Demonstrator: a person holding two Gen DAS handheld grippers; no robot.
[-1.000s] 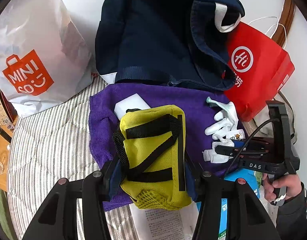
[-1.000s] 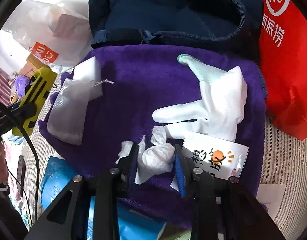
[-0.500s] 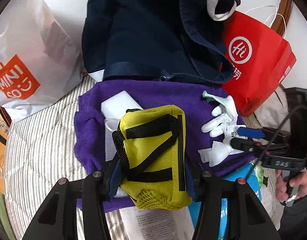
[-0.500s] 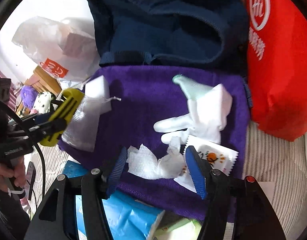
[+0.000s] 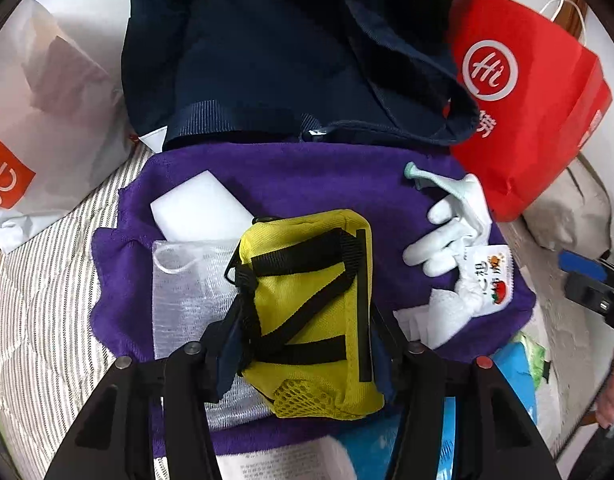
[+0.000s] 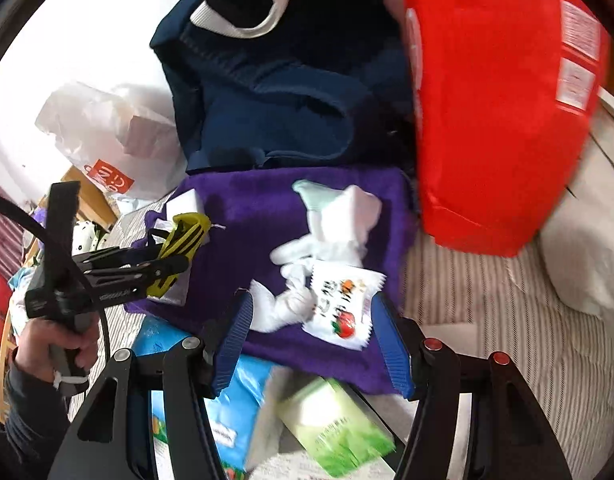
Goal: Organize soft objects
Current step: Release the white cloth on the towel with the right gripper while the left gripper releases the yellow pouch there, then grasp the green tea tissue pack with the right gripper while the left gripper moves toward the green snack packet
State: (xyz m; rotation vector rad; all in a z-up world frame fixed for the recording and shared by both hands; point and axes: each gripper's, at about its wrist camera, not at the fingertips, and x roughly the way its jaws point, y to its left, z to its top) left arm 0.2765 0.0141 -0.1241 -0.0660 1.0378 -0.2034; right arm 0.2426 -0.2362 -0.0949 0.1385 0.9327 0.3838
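Observation:
My left gripper [image 5: 303,344] is shut on a yellow pouch [image 5: 311,304] with black straps, held above the purple towel [image 5: 307,176]. It also shows in the right wrist view [image 6: 179,248]. On the towel lie a white sponge block [image 5: 199,208], a white mesh bag [image 5: 187,300], a white glove [image 5: 451,224], a crumpled white tissue [image 5: 447,316] and a small snack packet [image 5: 487,276]. My right gripper [image 6: 311,344] is open and empty, raised just in front of the tissue [image 6: 275,308] and the packet [image 6: 339,304].
A dark navy bag [image 5: 287,52] stands open behind the towel. A red paper bag [image 5: 527,92] is at the right, a white Miniso bag [image 5: 39,120] at the left. Blue and green tissue packs [image 6: 243,400] lie by the towel's near edge on the striped bedding [image 5: 47,340].
My right gripper let go of the crumpled tissue, opened wide and pulled back and up. My left gripper kept hold of the yellow pouch and shifted slightly over the towel.

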